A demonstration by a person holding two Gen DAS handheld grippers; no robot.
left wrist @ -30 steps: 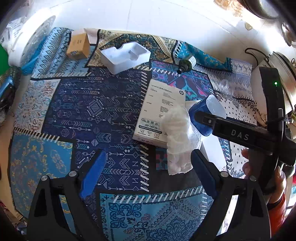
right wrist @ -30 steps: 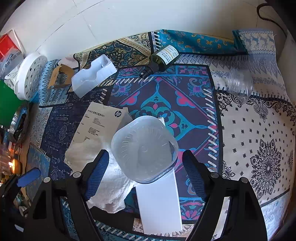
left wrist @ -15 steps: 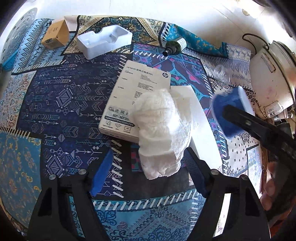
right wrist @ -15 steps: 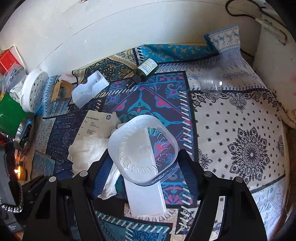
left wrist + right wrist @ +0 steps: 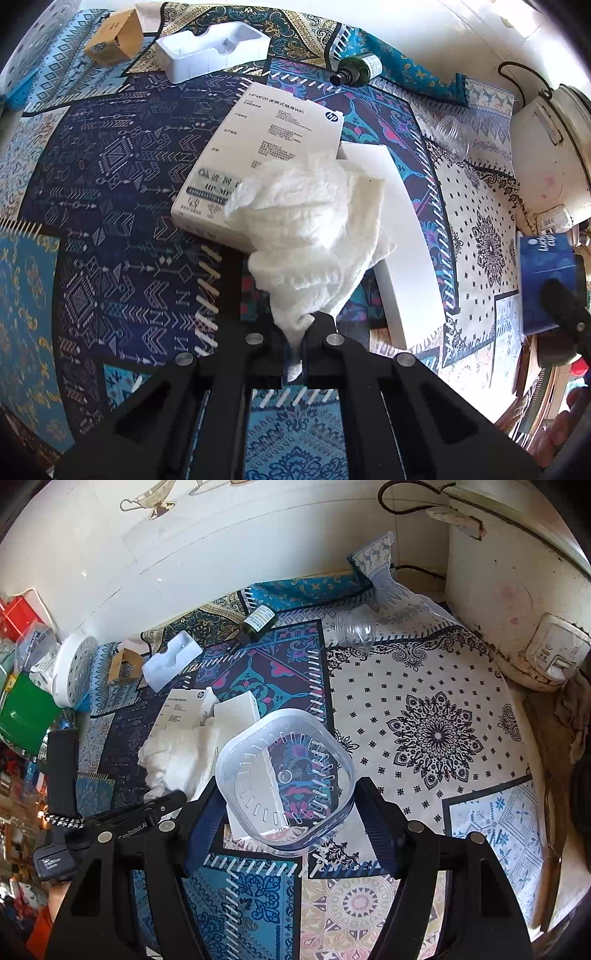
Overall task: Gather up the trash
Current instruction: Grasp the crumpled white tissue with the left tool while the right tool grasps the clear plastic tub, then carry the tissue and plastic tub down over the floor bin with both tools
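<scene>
A crumpled white paper towel (image 5: 306,229) lies across a white printed box (image 5: 266,147) and a long white box (image 5: 402,236) on the patterned cloth. My left gripper (image 5: 300,326) is shut on the towel's near corner. The right wrist view shows the towel (image 5: 177,753) to the left, with the left gripper (image 5: 162,805) at its edge. My right gripper (image 5: 288,801) is shut on a clear plastic container (image 5: 286,779), held above the cloth with its slotted bottom facing the camera. In the left wrist view that container (image 5: 546,280) looks blue at the right edge.
At the back lie a dark green bottle (image 5: 356,68), a white moulded tray (image 5: 212,48), a brown cardboard box (image 5: 114,38) and a clear plastic cup (image 5: 452,134). A white appliance (image 5: 546,155) stands at the right. A round white perforated disc (image 5: 74,668) and a green box (image 5: 26,712) sit at the left.
My left gripper came down over the paper towel and closed on its near corner. My right gripper rose and drew away to the right with the clear container.
</scene>
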